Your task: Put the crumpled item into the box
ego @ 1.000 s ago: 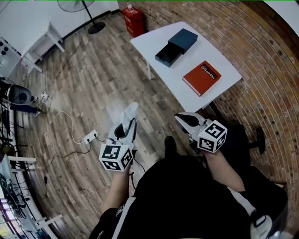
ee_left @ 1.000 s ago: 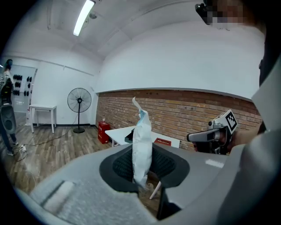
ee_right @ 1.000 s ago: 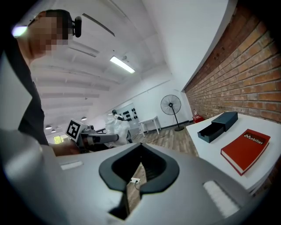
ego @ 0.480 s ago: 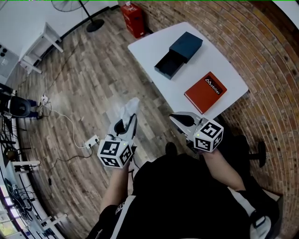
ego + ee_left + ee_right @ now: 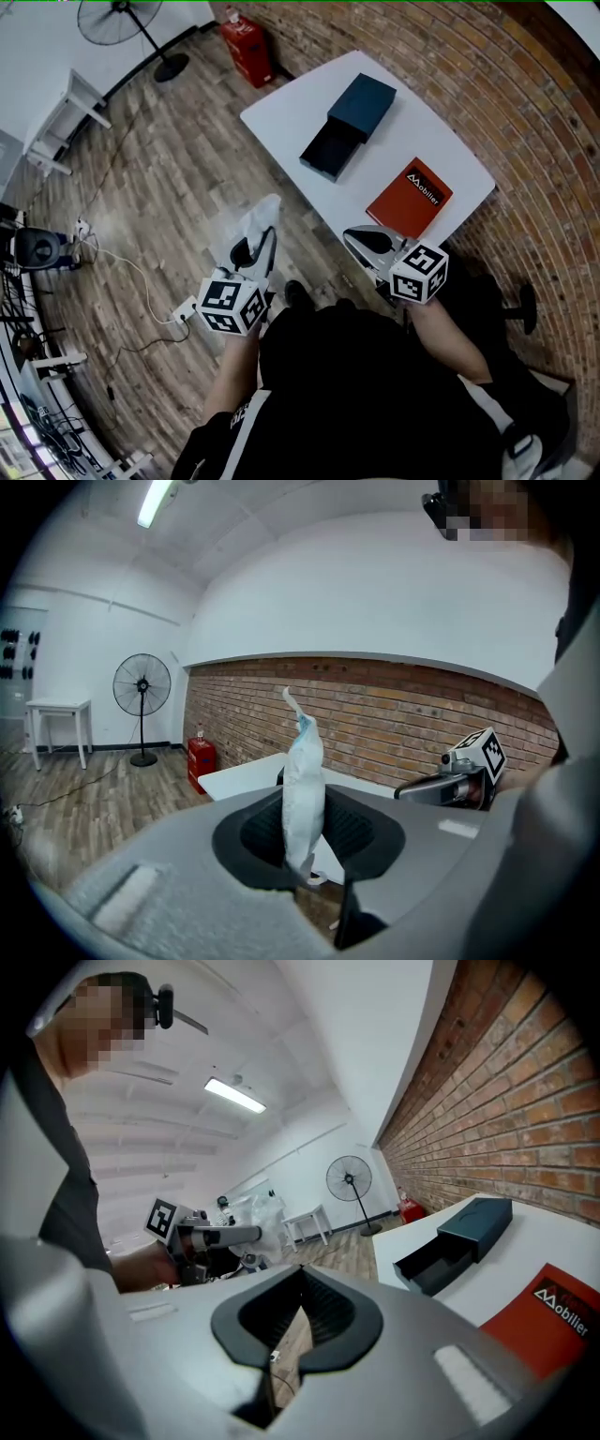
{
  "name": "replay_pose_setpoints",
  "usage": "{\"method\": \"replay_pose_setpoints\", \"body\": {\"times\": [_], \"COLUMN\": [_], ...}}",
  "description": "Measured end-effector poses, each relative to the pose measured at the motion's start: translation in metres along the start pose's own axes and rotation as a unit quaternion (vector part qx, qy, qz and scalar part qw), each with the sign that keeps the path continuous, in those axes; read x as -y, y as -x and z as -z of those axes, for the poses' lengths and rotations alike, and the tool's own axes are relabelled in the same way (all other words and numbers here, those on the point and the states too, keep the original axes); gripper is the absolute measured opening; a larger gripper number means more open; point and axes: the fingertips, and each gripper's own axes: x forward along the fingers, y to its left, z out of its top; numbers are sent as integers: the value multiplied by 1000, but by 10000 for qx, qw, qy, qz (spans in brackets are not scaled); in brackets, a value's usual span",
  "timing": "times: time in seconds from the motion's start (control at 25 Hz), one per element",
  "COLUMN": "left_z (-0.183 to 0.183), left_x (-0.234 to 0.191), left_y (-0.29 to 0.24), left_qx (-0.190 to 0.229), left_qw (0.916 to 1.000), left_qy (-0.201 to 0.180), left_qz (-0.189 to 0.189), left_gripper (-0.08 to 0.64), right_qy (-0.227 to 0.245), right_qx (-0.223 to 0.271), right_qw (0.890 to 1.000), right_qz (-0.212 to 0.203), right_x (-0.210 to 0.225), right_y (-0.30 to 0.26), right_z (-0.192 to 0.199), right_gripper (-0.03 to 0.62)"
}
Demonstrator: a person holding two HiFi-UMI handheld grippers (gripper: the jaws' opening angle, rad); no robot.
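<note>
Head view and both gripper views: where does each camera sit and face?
Head view: on the person's head, looking steeply down at white table, dark box, red book; forearms and torso show.
Left gripper view: on the left hand-held gripper, along jaws shut on the crumpled item, toward brick wall; person at right.
Right gripper view: on the right hand-held gripper, shut, empty, facing white table; person at left.
Shared: head and right gripper views both show the dark box.

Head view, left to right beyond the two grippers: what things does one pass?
Fan → red canister → dark box, its tray slid out → red book. Box and book lie on the white table.
</note>
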Motion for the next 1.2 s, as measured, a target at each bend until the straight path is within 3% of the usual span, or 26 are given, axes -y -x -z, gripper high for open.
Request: {"method": "replay_pose_setpoints", "body": {"times": [0.16,0.32,0.52,0.8,0.92,1.2], "left_z": [-22,-33,-41,-49,-60,-81], "left_x": [-30,-56,-66,-69,-61,-31], "left_y": [-18,-32,-57,-108,-138,-203], "left_qx": [62,84,-49,-217,-293,-397], "left_qw": [9996,9979,9934,9906,9896,9852], "left_qy": [-132,119,-70,-155,-88,-500], "left_qz": [254,626,1143,1338,1408,1591], "left_gripper": [78,78,78,78,78,78], "right_qy": [-104,-78,-88,-540,-543,-626], "right_qx": [48,105,420,393,545,573], "right_qw": [9996,9983,9938,9860,9850,9839], "right_qz": [251,573,1024,1526,1546,1572], "right_x": [14,22,34,86,109,162], "right_y": [-27,-58,-72,-55,-47,-34], "right_z": [-15,-33,-53,-43,-58,-65], "right_gripper": [-3,-3,-3,-3,-3,-3]}}
